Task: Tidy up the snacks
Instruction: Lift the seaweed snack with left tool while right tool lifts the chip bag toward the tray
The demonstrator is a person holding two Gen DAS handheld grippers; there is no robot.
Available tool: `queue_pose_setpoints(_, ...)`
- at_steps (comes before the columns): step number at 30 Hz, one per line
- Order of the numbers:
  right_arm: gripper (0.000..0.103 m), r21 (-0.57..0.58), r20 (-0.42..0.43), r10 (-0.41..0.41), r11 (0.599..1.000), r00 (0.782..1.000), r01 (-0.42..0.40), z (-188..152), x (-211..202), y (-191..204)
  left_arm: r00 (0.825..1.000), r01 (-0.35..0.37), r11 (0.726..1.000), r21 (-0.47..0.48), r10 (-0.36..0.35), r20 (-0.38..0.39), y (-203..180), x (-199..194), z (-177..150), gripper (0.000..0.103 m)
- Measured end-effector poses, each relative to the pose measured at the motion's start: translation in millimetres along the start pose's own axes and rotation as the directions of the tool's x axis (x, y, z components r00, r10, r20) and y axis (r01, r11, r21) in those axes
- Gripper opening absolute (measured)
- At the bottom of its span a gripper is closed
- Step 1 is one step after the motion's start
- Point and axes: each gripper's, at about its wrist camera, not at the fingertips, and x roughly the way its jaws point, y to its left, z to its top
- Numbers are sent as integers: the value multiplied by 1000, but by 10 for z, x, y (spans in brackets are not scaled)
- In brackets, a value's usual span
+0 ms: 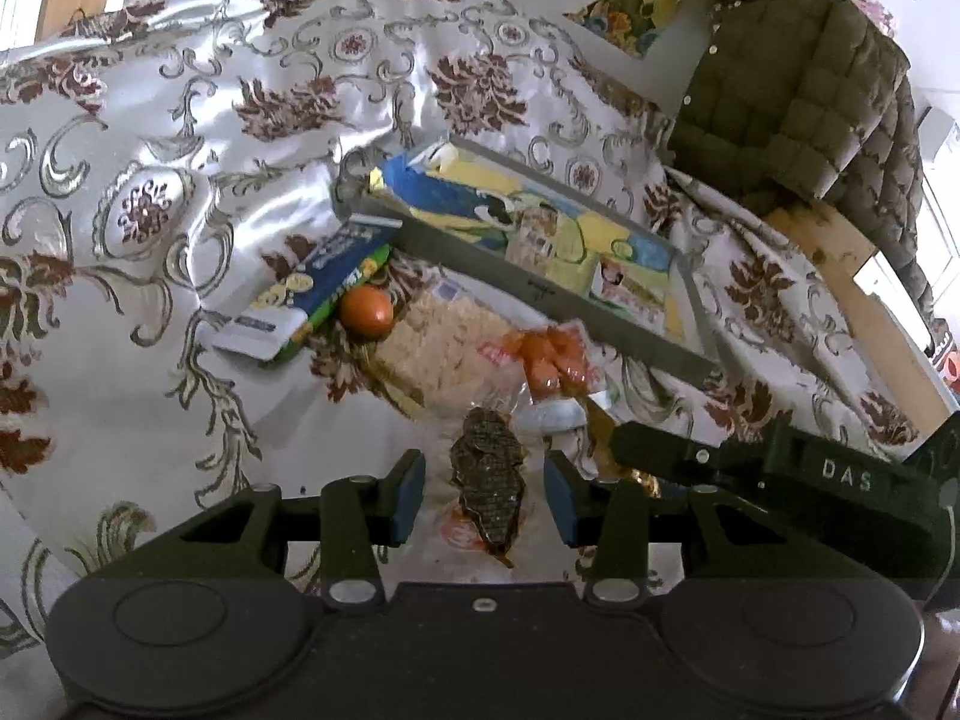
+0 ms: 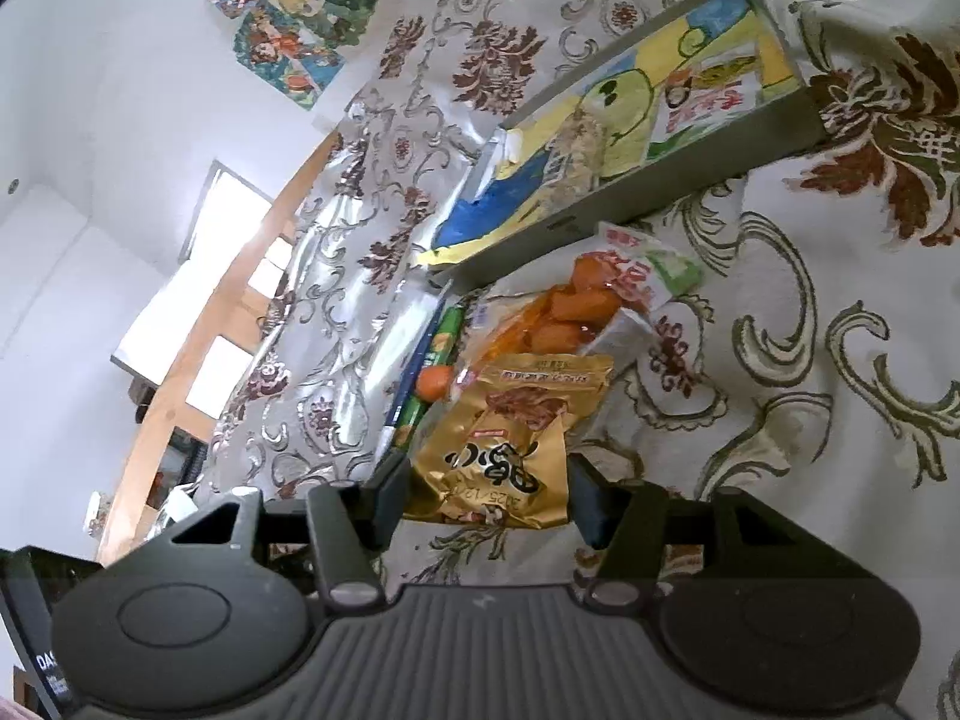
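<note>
Left gripper (image 1: 485, 495) jaws apart around clear packet of dark snack (image 1: 487, 483) (pads not touching), right gripper (image 2: 485, 495) parted astride gold pouch (image 2: 501, 450), contact unclear, grey tray (image 1: 540, 294) far side of desk (image 1: 150, 180), loose snacks near it.

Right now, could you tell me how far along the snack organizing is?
Several packets already lie in the grey tray. The left gripper brackets a clear packet of dark snack; the right gripper brackets the gold pouch. The orange-snack bag, blue packet and orange ball remain outside.

Glossy satin tablecloth (image 1: 180, 138), shiny gold foil pouch (image 2: 504, 450), matt grey tray (image 1: 540, 294).
</note>
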Motion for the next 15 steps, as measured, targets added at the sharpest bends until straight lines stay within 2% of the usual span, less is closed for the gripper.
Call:
queue_pose_setpoints(6,60,-22,19,47,999,999,-47,-7,-26,63,999,3,1000,12,-3,34,-25,-34,109,45)
queue_pose_setpoints(15,60,-54,128,72,996,989,-66,80,-88,113,995,47,998,51,-51,80,-161,136,463,45)
